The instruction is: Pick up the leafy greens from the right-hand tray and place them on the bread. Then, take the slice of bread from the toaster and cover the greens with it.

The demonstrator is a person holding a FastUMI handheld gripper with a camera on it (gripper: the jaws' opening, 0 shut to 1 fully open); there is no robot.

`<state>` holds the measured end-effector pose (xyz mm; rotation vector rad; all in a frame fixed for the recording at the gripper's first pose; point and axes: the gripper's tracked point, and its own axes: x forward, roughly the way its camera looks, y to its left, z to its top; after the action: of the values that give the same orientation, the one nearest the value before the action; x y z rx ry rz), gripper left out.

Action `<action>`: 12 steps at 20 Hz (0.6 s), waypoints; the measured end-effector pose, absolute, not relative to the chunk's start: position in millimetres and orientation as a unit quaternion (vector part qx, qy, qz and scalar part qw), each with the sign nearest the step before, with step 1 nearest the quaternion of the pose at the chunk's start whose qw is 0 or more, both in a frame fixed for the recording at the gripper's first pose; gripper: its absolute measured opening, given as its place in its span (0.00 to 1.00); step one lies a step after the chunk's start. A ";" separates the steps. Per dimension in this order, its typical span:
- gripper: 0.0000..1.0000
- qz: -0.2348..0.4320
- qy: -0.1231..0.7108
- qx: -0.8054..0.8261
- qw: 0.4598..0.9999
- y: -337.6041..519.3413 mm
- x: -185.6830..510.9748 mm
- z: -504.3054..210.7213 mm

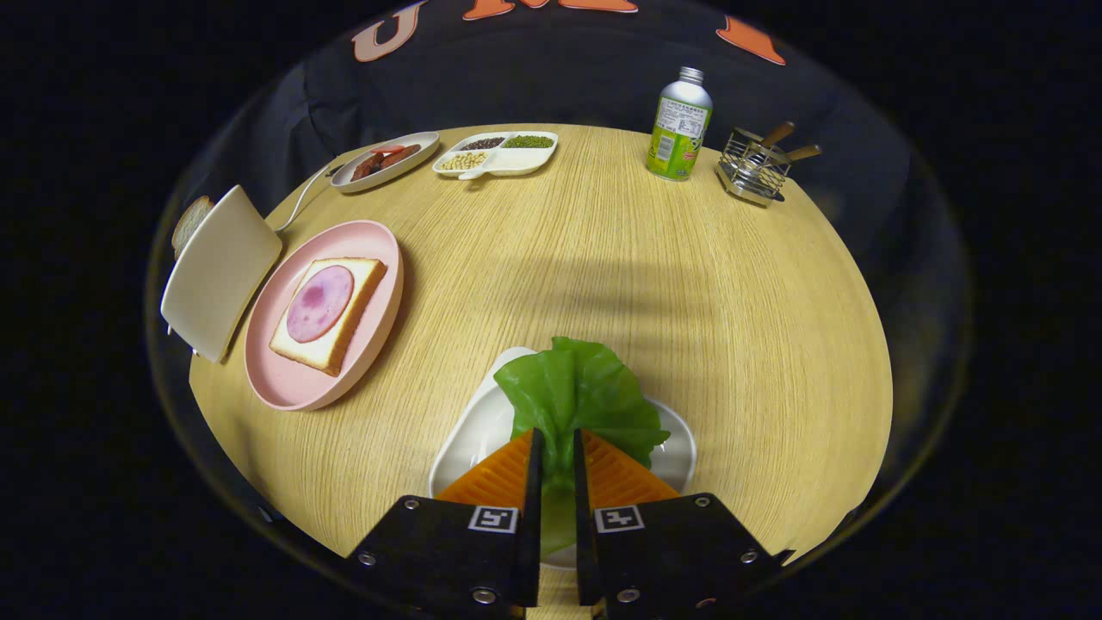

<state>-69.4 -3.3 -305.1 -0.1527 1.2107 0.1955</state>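
A green leaf of leafy greens [578,392] lies over a white tray [469,435] on the wooden table, right at my fingers. My gripper [555,448] is shut on the leaf's near edge, and the leaf fans out ahead of the fingertips. Beyond to the left, a pink plate [284,379] holds a slice of bread [344,323] topped with a round of ham [319,302]. Left of the plate stands a cream toaster [219,271], with a bread slice [190,222] sticking out behind it.
At the far side are a small dish of sausages [385,160], a white divided dish of beans [497,153], a green-labelled bottle [679,126] and a wire holder with wooden-handled utensils [758,164]. Bare tabletop [603,258] spans the middle.
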 end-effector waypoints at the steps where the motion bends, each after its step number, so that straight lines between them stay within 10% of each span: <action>1: 0.16 0.090 0.568 -0.066 0.815 -4.2 -69.8 -305.7; 12: 0.01 0.096 0.556 -0.032 0.825 6.4 -66.2 -286.5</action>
<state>-66.2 6.4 -286.5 -0.0674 1.1810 0.2032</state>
